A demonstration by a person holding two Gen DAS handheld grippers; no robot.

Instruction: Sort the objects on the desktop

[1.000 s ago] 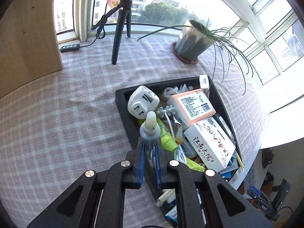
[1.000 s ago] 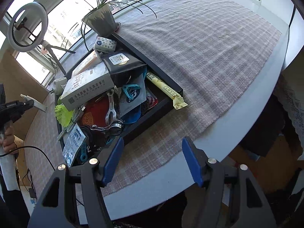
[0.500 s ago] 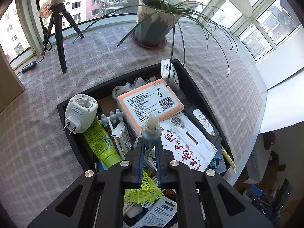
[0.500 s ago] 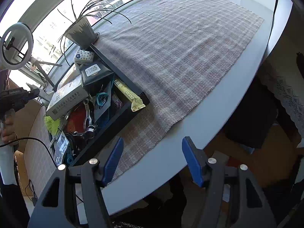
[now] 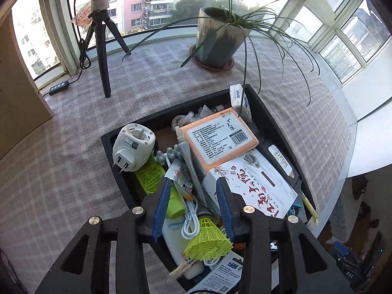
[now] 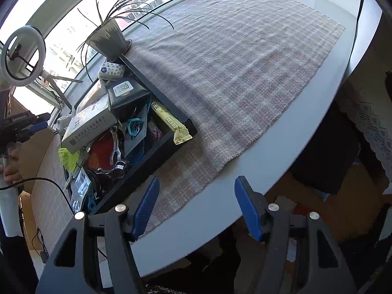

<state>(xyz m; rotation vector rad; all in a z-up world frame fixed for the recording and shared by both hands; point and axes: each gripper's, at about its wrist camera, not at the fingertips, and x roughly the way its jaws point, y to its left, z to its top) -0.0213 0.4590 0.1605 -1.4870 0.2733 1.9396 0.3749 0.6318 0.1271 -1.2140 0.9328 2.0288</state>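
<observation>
Two claws agape, left claw (image 5: 193, 183), right claw (image 6: 196, 186), tray (image 5: 269, 120) contents partly buried, perhaps

A checked tablecloth (image 5: 61, 171) covers most of the table (image 6: 325, 90), whose bare grey edge shows along the near side in the right wrist view. A potted plant (image 5: 218, 41) with long thin leaves stands on a saucer (image 5: 213, 65) on the tablecloth, close to the window (image 5: 156, 2). To the left of the potted plant a ring light (image 6: 23, 55) stands on a black tripod (image 5: 101, 49), a cable runs from it to a small inline controller (image 5: 58, 87) lying on the tablecloth, and a brown board (image 5: 17, 85) stands left of that.
</observation>
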